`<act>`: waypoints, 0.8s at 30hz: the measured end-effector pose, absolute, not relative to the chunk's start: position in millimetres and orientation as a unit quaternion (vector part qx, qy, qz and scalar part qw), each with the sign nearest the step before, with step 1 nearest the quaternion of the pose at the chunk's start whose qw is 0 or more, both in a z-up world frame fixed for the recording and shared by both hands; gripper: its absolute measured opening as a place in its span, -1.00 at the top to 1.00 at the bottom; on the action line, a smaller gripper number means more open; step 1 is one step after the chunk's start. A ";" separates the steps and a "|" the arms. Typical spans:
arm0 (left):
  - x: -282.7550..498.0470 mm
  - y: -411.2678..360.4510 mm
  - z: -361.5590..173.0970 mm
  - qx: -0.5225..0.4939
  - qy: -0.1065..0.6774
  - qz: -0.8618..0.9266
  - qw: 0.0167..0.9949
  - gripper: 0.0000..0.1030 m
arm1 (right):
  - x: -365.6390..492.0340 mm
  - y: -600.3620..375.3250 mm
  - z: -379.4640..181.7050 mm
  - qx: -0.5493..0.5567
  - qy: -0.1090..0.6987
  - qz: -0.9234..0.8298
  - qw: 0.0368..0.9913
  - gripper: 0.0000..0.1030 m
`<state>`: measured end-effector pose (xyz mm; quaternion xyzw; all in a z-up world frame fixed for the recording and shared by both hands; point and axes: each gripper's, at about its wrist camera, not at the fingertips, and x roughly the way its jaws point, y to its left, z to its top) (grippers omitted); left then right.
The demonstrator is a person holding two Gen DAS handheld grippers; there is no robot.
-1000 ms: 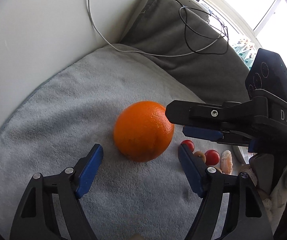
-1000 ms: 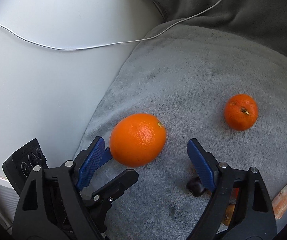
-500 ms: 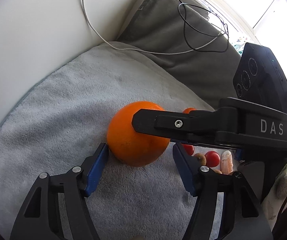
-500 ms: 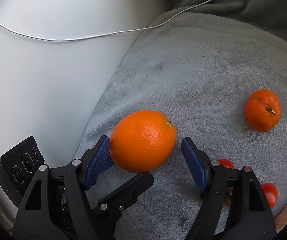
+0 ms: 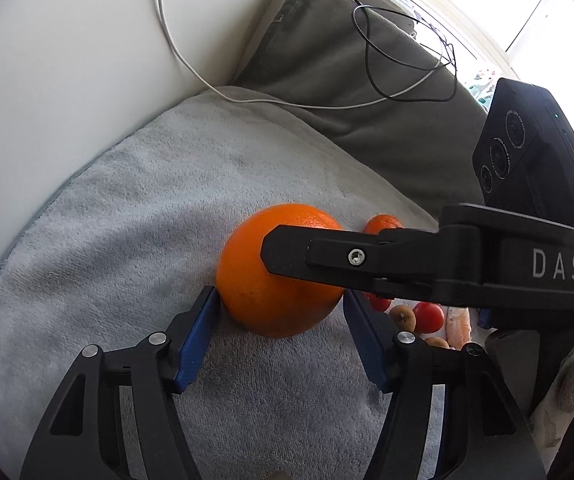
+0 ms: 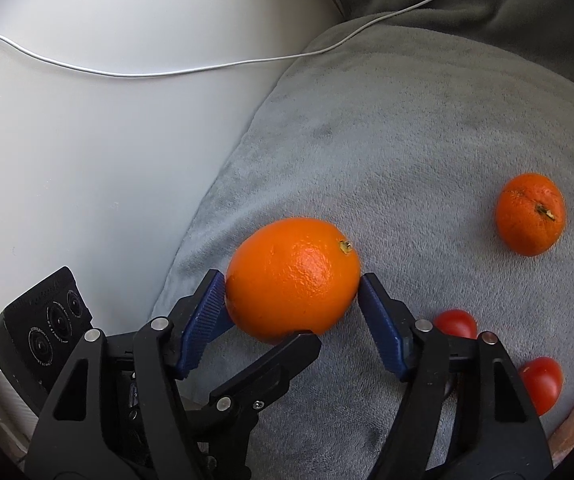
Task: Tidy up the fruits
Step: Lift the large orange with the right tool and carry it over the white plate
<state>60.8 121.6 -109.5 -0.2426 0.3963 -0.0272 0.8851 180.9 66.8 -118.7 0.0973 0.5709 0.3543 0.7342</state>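
Orange caught between two pairs of tongs

Tongs come first in both wrist views. The left tongs (image 5: 279, 320) reach in from the bottom of their own view, and their blue pads (image 5: 199, 336) bracket the large orange (image 5: 275, 280); the near-left pad sits right against the peel and the other one just beside it. Whether they press is hard to tell. The right tongs (image 6: 291, 304) straddle the same orange (image 6: 293, 276) from another side, their jaws closing, the left pad touching the peel and the right pad (image 6: 381, 328) at its edge. In the left wrist view one black finger of the right tongs crosses in front of the fruit.

The orange rests on a grey fleece blanket (image 6: 407, 152), stem end turned up and to the right in the right wrist view. Just past it lie two small red tomatoes (image 6: 457, 322), partly hidden behind the right tongs, and a small brownish fruit (image 5: 403, 318) shows in the left wrist view. Farther off on the blanket sits a mandarin (image 6: 529, 214), well apart from the orange.

Beyond the blanket, a white cable (image 6: 167, 74) trails across a pale smooth surface (image 6: 107, 160), with a dark grey cushion (image 5: 367, 92) and a black wire (image 5: 387, 60) behind.
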 end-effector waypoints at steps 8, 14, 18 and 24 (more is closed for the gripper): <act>58.9 109.8 -99.6 -0.234 0.390 -0.033 0.890 -0.23 | 177.2 55.6 -109.2 0.102 0.563 0.349 0.742 -0.40; 59.3 90.1 -86.9 -0.222 0.385 -0.051 0.894 -0.23 | 173.8 34.4 -97.0 0.109 0.551 0.338 0.755 -0.40; 62.0 71.3 -79.1 -0.211 0.382 -0.070 0.897 -0.23 | 170.6 9.9 -88.4 0.119 0.541 0.326 0.766 -0.40; 66.0 38.3 -70.0 -0.197 0.382 -0.099 0.898 -0.23 | 163.8 -32.8 -78.9 0.135 0.530 0.304 0.780 -0.40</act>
